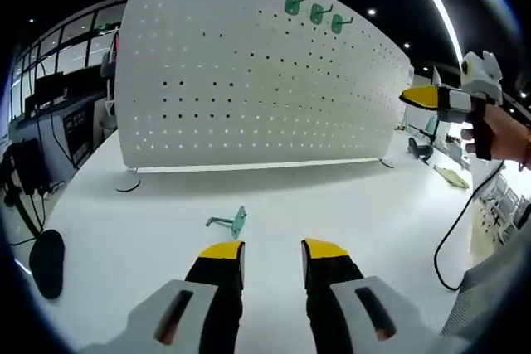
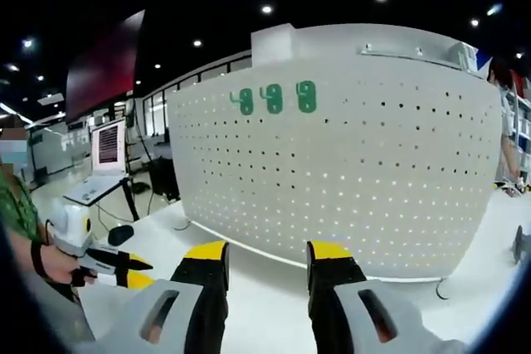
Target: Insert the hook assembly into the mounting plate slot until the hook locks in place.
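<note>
A white perforated mounting plate (image 1: 257,80) stands upright on the white table, with three green hooks (image 1: 316,13) hanging near its top. A loose green hook (image 1: 229,222) lies on the table just beyond my left gripper (image 1: 273,252), which is open and holds nothing. The right gripper (image 1: 452,99) comes in from the right edge, held up in a hand. In the right gripper view the plate (image 2: 348,172) faces me with the three hooks (image 2: 272,99) at upper left. My right gripper (image 2: 267,256) is open and empty, and the left gripper (image 2: 99,264) sits low at the left.
A black cable (image 1: 455,230) trails over the table's right side, and more green parts (image 1: 450,176) lie beyond it. A dark round object (image 1: 47,261) sits at the left table edge. A laptop on a stand (image 2: 101,163) stands left of the plate.
</note>
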The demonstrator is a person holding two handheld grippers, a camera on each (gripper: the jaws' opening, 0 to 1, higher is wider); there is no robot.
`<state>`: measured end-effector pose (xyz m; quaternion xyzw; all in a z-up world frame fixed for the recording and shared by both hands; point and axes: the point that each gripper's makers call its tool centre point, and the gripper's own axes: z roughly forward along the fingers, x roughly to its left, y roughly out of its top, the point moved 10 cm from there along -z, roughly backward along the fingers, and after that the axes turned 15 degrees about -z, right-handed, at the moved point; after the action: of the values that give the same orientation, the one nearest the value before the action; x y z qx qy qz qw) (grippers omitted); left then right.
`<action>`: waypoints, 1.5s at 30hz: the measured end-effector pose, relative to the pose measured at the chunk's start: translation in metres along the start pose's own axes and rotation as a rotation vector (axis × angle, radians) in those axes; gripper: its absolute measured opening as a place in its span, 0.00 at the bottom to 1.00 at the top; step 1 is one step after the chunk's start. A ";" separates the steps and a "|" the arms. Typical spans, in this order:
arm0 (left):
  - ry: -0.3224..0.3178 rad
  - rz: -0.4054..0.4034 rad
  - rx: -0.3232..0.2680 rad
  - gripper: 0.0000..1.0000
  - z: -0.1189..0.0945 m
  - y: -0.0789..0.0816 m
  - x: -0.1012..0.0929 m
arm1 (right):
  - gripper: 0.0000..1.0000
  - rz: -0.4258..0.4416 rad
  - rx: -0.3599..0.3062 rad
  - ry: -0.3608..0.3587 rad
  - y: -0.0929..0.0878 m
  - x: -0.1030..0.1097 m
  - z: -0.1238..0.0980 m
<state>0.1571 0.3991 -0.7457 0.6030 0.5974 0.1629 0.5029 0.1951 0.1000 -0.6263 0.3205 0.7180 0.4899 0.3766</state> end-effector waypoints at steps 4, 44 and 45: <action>0.011 0.001 0.003 0.28 0.003 0.001 0.002 | 0.36 0.003 -0.003 0.010 -0.001 -0.002 -0.004; 0.088 0.003 0.074 0.07 0.047 0.006 0.032 | 0.33 0.006 0.010 0.071 -0.012 0.012 -0.018; 0.086 0.008 0.076 0.07 0.048 0.006 0.033 | 0.33 0.006 0.010 0.072 -0.012 0.012 -0.019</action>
<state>0.2068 0.4097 -0.7755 0.6165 0.6218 0.1682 0.4528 0.1720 0.0972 -0.6364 0.3068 0.7325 0.4985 0.3475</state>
